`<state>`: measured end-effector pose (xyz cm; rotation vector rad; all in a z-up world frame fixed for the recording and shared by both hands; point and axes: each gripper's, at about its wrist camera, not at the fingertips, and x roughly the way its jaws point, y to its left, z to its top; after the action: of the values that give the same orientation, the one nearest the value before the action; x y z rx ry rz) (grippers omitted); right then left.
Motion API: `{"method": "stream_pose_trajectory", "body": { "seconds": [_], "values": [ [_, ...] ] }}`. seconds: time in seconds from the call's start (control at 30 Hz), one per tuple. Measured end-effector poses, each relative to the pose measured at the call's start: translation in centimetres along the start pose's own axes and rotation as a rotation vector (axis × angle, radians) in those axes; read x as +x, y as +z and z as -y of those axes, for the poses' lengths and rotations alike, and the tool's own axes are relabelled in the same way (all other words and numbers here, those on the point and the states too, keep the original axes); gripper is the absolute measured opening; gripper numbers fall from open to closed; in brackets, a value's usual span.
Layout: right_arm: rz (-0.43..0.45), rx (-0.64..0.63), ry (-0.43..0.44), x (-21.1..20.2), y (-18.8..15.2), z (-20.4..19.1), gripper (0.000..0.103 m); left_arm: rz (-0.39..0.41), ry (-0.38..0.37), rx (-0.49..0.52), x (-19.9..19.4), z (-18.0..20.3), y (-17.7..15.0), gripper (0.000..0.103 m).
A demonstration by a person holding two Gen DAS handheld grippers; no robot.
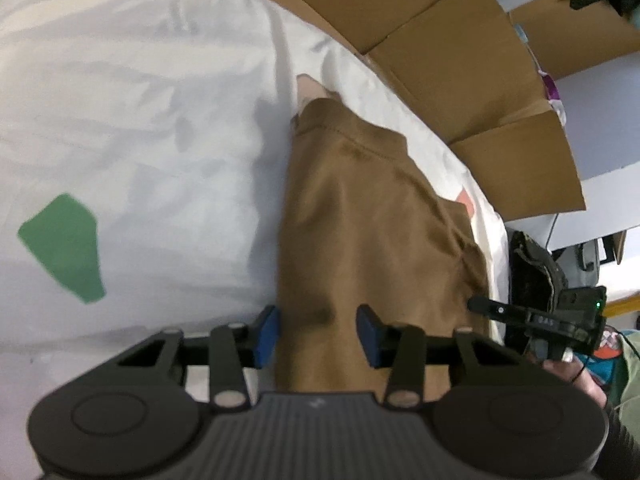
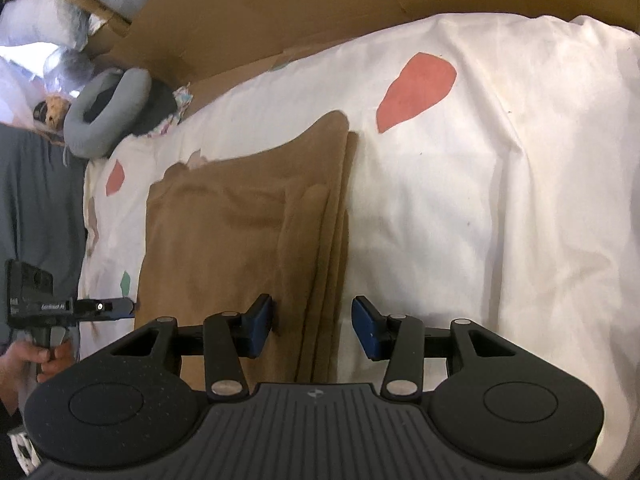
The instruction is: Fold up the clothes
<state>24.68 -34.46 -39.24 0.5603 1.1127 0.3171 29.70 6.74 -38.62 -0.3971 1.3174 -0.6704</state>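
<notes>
While spreading wide beyond both tools, white bedding with red and green patches lying under everything, cardboard standing past its far edge. Lying ahead of both tools on that bedding, brown garment, already doubled into a long panel, stacked edges showing in layers along the side facing the right gripper's fingers. Hovering at the near end of the panel, left gripper, blue pads apart, cloth passing between and under them, nothing clamped. Hovering over the layered edge, right gripper, pads likewise apart, gripping nothing, one pad above the brown cloth and the other above bare bedding. Judging by the layers, fitting either a pause between folds or a finished fold just let go; not settling which. If folding further, calling for both tools closing on the near end and carrying it forward toward the far hem.
</notes>
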Motion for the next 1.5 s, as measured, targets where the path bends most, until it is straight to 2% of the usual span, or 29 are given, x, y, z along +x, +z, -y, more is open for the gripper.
{"method": "stream_pose_trajectory", "body": {
  "seconds": [0.1,0.27,0.33,0.5,0.63,0.7,0.83,0.87,0.97,1.07,1.13,1.33,1.5],
  "values": [
    [0.008,0.015,0.014,0.4,0.5,0.4,0.05,0.005,0.02,0.013,0.8,0.2,0.7,0.045],
    [0.02,0.062,0.059,1.5,1.4,1.1,0.049,0.027,-0.005,-0.015,1.5,-0.5,2.3,0.039],
    [0.026,0.075,0.078,1.8,1.9,1.3,0.049,0.036,-0.015,-0.027,1.7,-0.8,3.0,0.033],
    [0.038,0.124,0.108,2.3,3.2,2.1,0.048,0.06,-0.028,-0.052,2.0,-1.3,4.4,0.032],
    [0.039,0.141,0.112,2.7,4.0,2.4,0.04,0.08,-0.037,-0.072,2.3,-1.4,5.5,0.032],
    [0.036,0.13,0.108,2.9,4.3,2.4,0.03,0.101,-0.042,-0.087,2.5,-1.5,6.3,0.032],
    [0.031,0.118,0.103,3.0,4.5,2.2,0.029,0.162,-0.097,-0.194,2.5,-2.5,7.2,0.033],
    [0.031,0.121,0.102,3.0,4.6,2.2,0.031,0.168,-0.102,-0.206,2.5,-2.6,7.3,0.033],
    [0.025,0.133,0.095,2.7,4.5,2.1,0.041,0.143,-0.075,-0.159,2.3,-2.2,6.9,0.042],
    [-0.003,0.14,0.112,2.4,4.4,2.1,0.051,0.107,-0.08,-0.151,2.0,-2.2,6.3,0.051],
    [-0.026,0.134,0.119,2.2,4.2,2.1,0.051,0.082,-0.087,-0.147,1.9,-2.3,5.8,0.054],
    [-0.107,0.114,0.148,2.8,3.0,2.1,0.051,-0.004,-0.139,-0.159,2.7,-2.7,5.0,0.054],
    [-0.097,0.166,0.195,3.2,3.0,3.0,0.05,-0.006,-0.182,-0.185,3.6,-2.9,5.3,0.053]
  ]
}}
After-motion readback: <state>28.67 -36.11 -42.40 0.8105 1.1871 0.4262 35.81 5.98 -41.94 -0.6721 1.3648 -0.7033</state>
